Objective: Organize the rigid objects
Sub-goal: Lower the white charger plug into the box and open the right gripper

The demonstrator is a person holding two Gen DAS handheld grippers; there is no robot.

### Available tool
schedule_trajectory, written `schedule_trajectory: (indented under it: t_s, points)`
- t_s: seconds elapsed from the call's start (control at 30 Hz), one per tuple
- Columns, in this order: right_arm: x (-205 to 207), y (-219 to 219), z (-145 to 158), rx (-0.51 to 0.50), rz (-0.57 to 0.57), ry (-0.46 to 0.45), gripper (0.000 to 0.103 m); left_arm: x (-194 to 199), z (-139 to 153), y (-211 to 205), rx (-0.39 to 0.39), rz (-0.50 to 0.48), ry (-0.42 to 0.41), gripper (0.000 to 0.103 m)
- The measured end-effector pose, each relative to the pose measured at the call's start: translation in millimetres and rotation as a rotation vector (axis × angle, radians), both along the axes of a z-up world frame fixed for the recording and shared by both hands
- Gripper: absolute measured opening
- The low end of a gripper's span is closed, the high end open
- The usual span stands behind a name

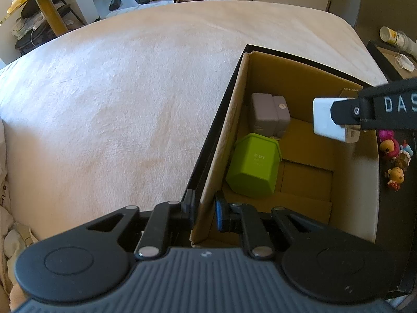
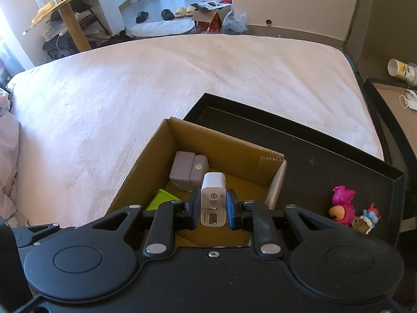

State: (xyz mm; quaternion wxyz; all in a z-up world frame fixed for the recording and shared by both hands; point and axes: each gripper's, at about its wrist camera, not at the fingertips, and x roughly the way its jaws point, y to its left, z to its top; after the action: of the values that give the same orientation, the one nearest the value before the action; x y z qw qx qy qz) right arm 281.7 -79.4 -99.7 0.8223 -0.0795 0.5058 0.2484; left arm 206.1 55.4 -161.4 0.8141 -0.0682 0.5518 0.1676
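An open cardboard box (image 1: 229, 130) (image 2: 271, 180) sits on a bed, beside a black tray (image 2: 325, 161). Inside lie a grey box (image 1: 269, 114) (image 2: 189, 170) and a green container (image 1: 254, 168) (image 2: 160, 198). My right gripper (image 2: 213, 210) is shut on a white charger (image 2: 213, 199) and holds it above the box's inside; it also shows in the left wrist view (image 1: 331, 120). My left gripper (image 1: 204, 210) is shut on the box's near left wall, one finger outside and one inside.
The pink blanket (image 1: 117, 104) covers the bed to the left. Small toy figures (image 2: 344, 206) (image 1: 393, 154) stand in the black tray on the right. A nightstand with a cup (image 2: 401, 69) is at the far right.
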Motion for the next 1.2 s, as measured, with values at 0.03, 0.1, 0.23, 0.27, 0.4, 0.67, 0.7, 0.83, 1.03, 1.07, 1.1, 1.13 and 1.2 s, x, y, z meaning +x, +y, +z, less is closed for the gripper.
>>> schedule_trajectory:
  t_s: [0.03, 0.1, 0.23, 0.27, 0.4, 0.67, 0.7, 0.83, 1.03, 1.07, 1.1, 1.13, 1.2]
  points:
    - [0.6, -0.2, 0.0, 0.004, -0.001, -0.001, 0.021, -0.1, -0.1, 0.1, -0.001, 0.000, 0.000, 0.014]
    - [3.3, -0.9, -0.1, 0.016, -0.014, 0.002, 0.022, 0.0, -0.1, 0.2, -0.001, 0.001, 0.000, 0.014]
    - [4.7, -3.2, 3.2, 0.025, -0.026, -0.005, 0.024, -0.8, 0.3, 1.0, -0.002, 0.002, -0.002, 0.014]
    - [5.1, -3.5, 3.8, 0.027, -0.028, -0.003, 0.024, -0.8, 0.3, 1.5, -0.002, 0.003, -0.001, 0.014]
    - [4.1, -8.7, 4.3, 0.046, -0.043, 0.011, 0.027, -0.5, 0.6, 0.4, 0.004, 0.002, -0.001, 0.015]
    - [-3.5, -21.2, 4.7, 0.058, -0.059, 0.027, 0.033, 0.4, 1.5, -0.5, 0.010, 0.000, 0.003, 0.015]
    - [-4.4, -23.3, 4.9, 0.060, -0.060, 0.028, 0.033, 0.6, 1.5, -1.0, 0.013, 0.000, 0.004, 0.015]
    - [-7.0, -32.3, 6.3, 0.061, -0.069, 0.016, 0.038, 1.2, 1.5, -1.8, 0.019, 0.000, 0.006, 0.015]
    - [-7.3, -47.5, 5.4, 0.069, -0.091, 0.012, 0.039, 1.9, 2.5, -2.5, 0.023, 0.002, 0.010, 0.015]
    - [-7.5, -50.2, 5.1, 0.070, -0.095, 0.012, 0.040, 2.0, 2.2, -3.1, 0.025, 0.001, 0.011, 0.015]
    - [-7.3, -52.4, 5.2, 0.072, -0.100, 0.011, 0.040, 2.1, 2.1, -3.5, 0.028, 0.001, 0.013, 0.015]
    - [-7.3, -55.5, 5.1, 0.075, -0.105, 0.010, 0.040, 2.3, 2.3, -3.6, 0.027, 0.006, 0.014, 0.015]
    - [-7.5, -61.8, 5.1, 0.079, -0.112, 0.006, 0.043, 3.0, 2.6, -5.2, 0.034, 0.004, 0.017, 0.015]
